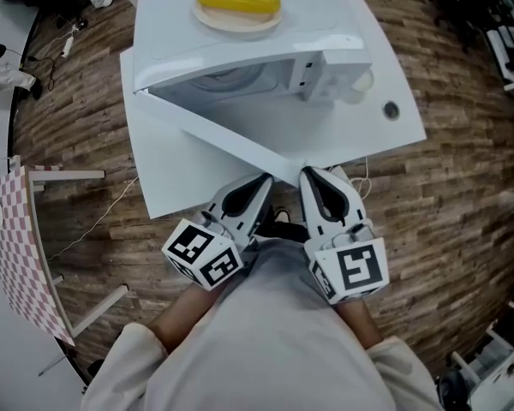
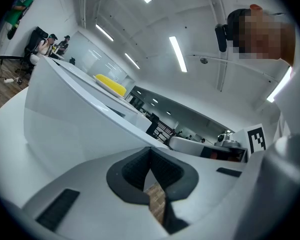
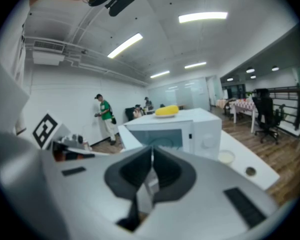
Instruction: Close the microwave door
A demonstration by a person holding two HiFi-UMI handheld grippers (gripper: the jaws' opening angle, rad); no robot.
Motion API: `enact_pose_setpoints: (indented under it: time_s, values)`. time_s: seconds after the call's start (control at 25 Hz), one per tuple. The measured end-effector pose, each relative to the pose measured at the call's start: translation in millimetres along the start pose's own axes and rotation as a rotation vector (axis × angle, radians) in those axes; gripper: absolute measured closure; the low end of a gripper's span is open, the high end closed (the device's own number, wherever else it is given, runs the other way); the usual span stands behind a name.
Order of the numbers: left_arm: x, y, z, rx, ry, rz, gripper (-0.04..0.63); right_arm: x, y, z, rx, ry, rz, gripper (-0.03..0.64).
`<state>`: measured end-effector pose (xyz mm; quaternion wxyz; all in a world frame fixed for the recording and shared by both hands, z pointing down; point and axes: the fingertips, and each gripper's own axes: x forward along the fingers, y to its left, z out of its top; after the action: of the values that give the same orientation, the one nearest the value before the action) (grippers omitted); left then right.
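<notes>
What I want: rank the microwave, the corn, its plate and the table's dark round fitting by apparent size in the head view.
1. microwave, by far the largest.
2. plate and corn: about equal in width, and the corn covers most of the plate, so I won't rank them.
3. dark round fitting, the smallest.

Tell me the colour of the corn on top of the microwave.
Yellow corn; head view shows it best.

The checkered table (image 1: 8, 255) is cut off by the head view's left edge.
</notes>
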<state>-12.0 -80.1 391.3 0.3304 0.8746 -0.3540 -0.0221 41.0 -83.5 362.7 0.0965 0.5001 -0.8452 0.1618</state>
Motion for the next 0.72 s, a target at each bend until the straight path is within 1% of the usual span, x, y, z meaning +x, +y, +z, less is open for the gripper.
enact_pose_setpoints:
  time_s: [0.4, 0.6, 0.72]
  values:
    - [22.7, 6.9, 9.3, 0.004, 0.032, -0.036, 0.575, 14.8, -13.9, 7.8, 0.02, 0.001, -0.037, 0.594]
    - [31.9, 9.1, 15.9, 0.02, 0.039, -0.046, 0.575, 20.8, -17.3, 9.7, 0.031, 0.002, -0.05, 0.594]
    - [36.0, 11.9, 20.0, 0.015, 0.042, -0.05, 0.575, 24.9, -18.9, 11.5, 0.035, 0.0, -0.056, 0.594]
